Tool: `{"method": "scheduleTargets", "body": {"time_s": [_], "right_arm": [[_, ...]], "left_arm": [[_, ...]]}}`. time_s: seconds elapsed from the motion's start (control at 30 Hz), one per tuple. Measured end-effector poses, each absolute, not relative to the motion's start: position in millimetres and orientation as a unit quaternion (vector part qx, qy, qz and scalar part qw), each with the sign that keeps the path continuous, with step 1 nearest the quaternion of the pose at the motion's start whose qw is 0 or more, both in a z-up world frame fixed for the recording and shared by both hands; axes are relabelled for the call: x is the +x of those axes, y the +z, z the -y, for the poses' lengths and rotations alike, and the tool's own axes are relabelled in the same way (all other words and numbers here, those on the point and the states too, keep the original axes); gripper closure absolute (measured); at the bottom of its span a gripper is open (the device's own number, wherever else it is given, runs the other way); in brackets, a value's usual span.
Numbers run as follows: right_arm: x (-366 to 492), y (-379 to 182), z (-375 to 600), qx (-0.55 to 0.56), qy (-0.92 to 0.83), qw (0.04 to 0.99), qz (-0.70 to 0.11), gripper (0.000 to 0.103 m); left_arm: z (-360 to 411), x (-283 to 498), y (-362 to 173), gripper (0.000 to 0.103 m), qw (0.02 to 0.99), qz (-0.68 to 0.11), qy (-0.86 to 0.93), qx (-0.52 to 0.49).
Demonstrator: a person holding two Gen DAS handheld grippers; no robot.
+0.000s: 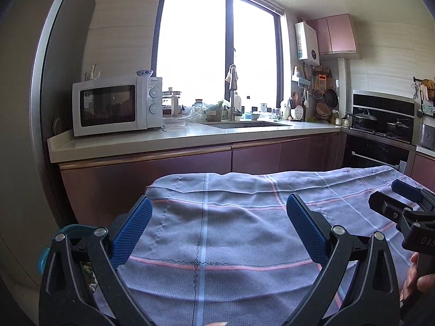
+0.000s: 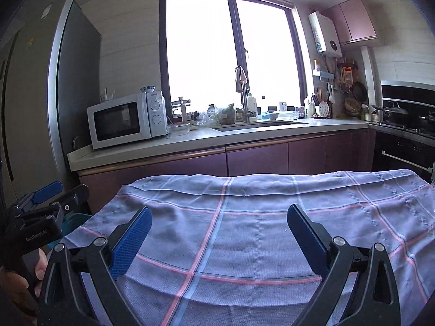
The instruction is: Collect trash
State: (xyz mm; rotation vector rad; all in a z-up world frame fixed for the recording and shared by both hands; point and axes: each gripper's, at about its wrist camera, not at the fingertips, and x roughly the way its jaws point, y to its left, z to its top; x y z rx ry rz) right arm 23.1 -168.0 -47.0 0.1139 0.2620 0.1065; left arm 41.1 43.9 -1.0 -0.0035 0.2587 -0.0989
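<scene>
Both tools spread wide over a lavender-blue checked cloth (image 1: 231, 233) covering the tabletop: left tool (image 1: 218, 231) empty, right tool (image 2: 218, 240) empty, side by side. No trash visible on the cloth. Beyond, a pale stone counter (image 1: 174, 138) carrying a white microwave (image 1: 117, 106), clear plastic bags (image 1: 197, 111), steel sink (image 1: 246, 125); teal bin rim (image 1: 69, 229) low left.

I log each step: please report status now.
Both hand-held grippers open, empty: left, right. No trash visible on blue checked tablecloth. Nothing in the way.
</scene>
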Motion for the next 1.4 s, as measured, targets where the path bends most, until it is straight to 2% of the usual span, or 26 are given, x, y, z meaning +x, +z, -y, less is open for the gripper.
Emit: {"method": "scheduleTargets", "body": {"time_s": [1.4], "right_arm": [[16.3, -43.1, 169.7, 0.06, 0.05, 0.991, -0.112, 0.007]], "left_arm": [[-49.2, 27.5, 1.7, 0.006, 0.993, -0.114, -0.018, 0.006]]}}
